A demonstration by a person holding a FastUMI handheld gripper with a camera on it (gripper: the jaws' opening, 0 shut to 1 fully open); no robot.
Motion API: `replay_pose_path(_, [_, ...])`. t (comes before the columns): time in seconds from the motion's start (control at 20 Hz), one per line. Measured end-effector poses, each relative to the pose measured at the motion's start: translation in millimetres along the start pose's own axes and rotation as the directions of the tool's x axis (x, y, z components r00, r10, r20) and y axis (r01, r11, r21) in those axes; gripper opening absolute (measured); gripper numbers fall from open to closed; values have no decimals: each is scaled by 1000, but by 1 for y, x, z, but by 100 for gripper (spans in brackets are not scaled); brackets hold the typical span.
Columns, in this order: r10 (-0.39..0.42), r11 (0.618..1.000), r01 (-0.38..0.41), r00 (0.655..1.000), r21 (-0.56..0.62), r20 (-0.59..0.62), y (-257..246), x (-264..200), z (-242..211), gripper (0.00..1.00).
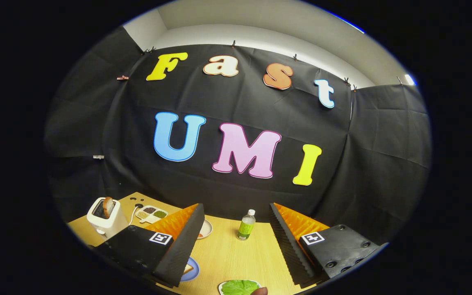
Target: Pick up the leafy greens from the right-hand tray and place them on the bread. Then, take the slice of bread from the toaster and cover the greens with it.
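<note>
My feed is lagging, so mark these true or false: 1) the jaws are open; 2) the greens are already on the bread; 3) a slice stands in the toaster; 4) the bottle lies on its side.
1) True: the gripper is open, holding nothing.
2) False: the leafy greens lie on their tray, apart from the bread on the blue plate.
3) True: a slice stands in the toaster.
4) False: the bottle stands upright.

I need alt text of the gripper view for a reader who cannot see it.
The hand-held gripper hangs open above a light wooden table, its fingers spread around a small green plastic bottle. Flat green leafy greens lie on a white tray just below the fingers; a white toaster holding a bread slice stands beyond.
</note>
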State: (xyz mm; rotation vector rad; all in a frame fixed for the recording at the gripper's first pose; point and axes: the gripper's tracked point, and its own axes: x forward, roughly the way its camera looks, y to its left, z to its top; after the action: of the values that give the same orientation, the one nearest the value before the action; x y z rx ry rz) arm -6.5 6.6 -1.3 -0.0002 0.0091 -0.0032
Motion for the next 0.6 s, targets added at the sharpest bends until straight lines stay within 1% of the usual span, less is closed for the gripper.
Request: replay_pose_path(0.6, [-5, 1000, 5, 1000, 6, -11, -4, -3, -4, 98])
